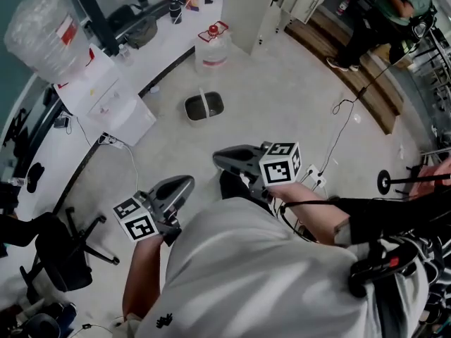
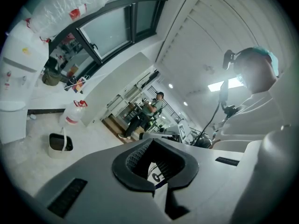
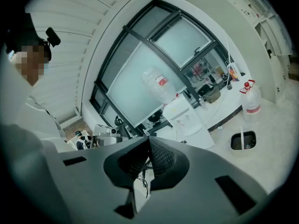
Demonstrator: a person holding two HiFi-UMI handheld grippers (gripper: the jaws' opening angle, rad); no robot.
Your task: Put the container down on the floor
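Head view, upper centre: container upright on floor, well apart from both grippers. Left gripper and right gripper jaws pressed together, empty. Seemingly done; keep clear, avoid nudging.

Container stands on the pale floor, white handle crossing its dark inside; just beyond it, water jug with red cap; left of it, white dispenser carrying an upturned bottle; on the wearer's side of it, left gripper and right gripper, both well apart from it.
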